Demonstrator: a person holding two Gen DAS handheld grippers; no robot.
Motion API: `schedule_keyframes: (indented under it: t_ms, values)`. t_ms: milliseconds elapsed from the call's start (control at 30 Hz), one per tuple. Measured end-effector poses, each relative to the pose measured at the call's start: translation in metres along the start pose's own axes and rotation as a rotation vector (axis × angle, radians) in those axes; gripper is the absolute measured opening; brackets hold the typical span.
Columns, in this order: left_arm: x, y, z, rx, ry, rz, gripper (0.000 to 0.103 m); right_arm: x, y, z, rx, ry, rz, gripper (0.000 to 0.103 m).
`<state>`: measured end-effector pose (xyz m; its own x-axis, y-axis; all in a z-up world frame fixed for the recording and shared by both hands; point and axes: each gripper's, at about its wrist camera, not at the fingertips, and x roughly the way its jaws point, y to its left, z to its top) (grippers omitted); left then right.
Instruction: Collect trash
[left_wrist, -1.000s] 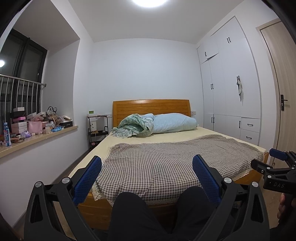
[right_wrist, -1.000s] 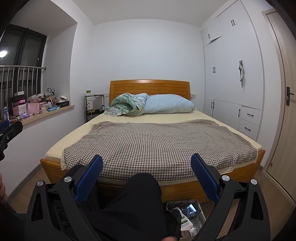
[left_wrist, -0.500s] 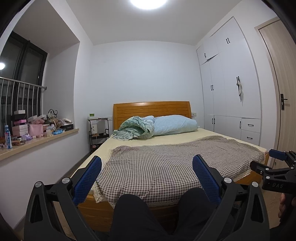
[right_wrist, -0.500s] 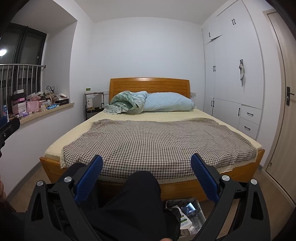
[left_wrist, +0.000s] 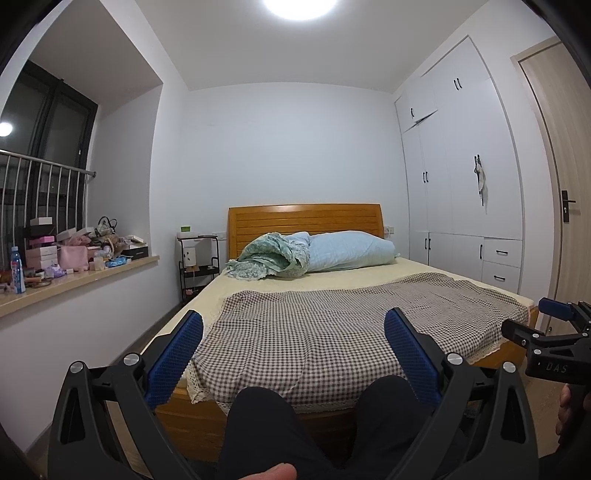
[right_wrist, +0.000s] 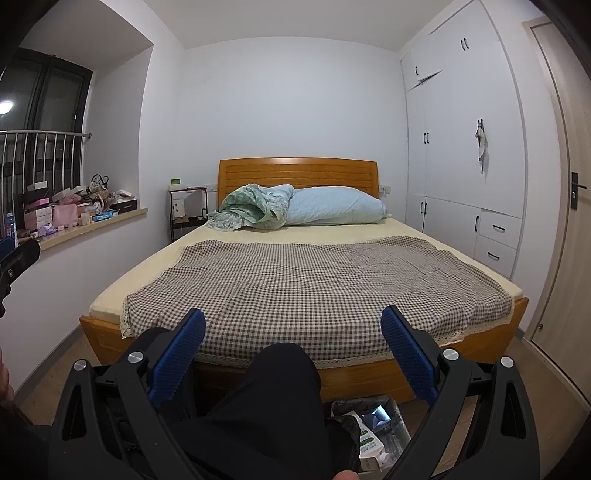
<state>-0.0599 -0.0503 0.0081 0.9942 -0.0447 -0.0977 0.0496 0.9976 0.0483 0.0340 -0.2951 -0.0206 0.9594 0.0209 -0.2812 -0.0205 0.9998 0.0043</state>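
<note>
Left wrist view: the left claw (left_wrist: 293, 354) gapes wide and empty at lower centre, before the wooden bed with a brown checked blanket (left_wrist: 354, 325). Right wrist view: the right claw (right_wrist: 293, 350) spreads equally wide, gripping nothing — the trash, a heap of clear plastic and white cartons (right_wrist: 373, 432), sits on the floor at the bottom right, beside the bed's foot.

My right gripper (right_wrist: 293, 350) spreads its blue pads wide with nothing between them, aimed at the bed (right_wrist: 303, 273) at twelve o'clock. My dark-trousered knee (right_wrist: 280, 384) sits at six. Trash (right_wrist: 369, 432) lies on the floor at five o'clock, beside the bed frame. The cluttered sill (right_wrist: 92, 221) is at ten.
</note>
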Motion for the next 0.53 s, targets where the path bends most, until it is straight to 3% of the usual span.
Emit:
schedule_keyframes:
  t_ms: [400,533]
  values:
    - [0.001,-0.003,-0.002,0.011,0.005,-0.019,0.095,0.003,-0.002,-0.001,-0.006,0.006,0.006,0.092]
    - [0.012,0.002,-0.006,-0.009,0.043,-0.03,0.095,0.009,-0.006,-0.003,0.003,0.016,-0.002,0.092]
